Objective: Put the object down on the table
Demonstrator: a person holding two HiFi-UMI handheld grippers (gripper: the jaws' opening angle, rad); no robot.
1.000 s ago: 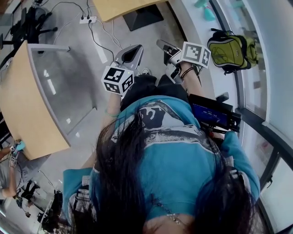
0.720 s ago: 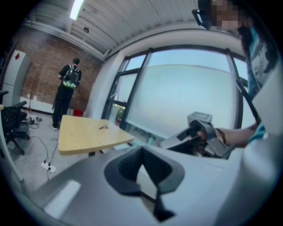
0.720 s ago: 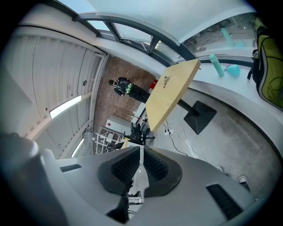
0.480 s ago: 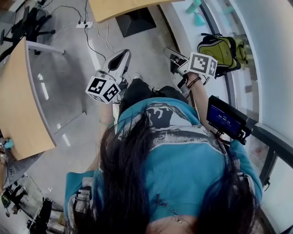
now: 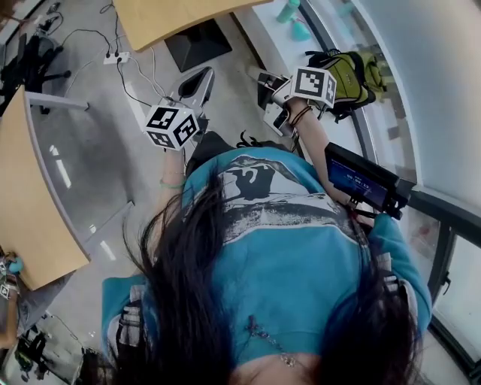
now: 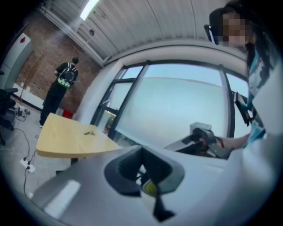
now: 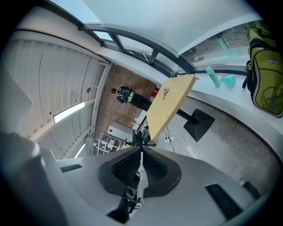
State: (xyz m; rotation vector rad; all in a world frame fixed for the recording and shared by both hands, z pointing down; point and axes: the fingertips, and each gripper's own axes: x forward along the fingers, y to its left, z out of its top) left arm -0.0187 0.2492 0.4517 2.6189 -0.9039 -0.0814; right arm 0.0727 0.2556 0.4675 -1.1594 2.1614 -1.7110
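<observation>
No loose object shows between either pair of jaws. My left gripper (image 5: 201,75) is held out over the grey floor, its marker cube (image 5: 171,124) nearer my body. In the left gripper view its jaws (image 6: 142,153) are closed together with nothing between the dark pads. My right gripper (image 5: 259,74) points the same way, its cube (image 5: 314,85) above my wrist. The right gripper (image 7: 141,149) is shut too, pads pressed together and empty. A wooden table (image 5: 169,16) stands ahead, also seen as table (image 6: 70,137) and table (image 7: 170,106).
A second wooden table (image 5: 30,188) lies to my left. A green backpack (image 5: 347,75) and teal bottles (image 5: 289,11) rest on the white window ledge. A power strip with cables (image 5: 116,56) and a black table base (image 5: 197,43) lie on the floor. A person (image 6: 62,86) stands far off.
The head view has swung, so the floor and tables slid left. Both grippers stayed shut in front of my body; the left one drifted a little left.
</observation>
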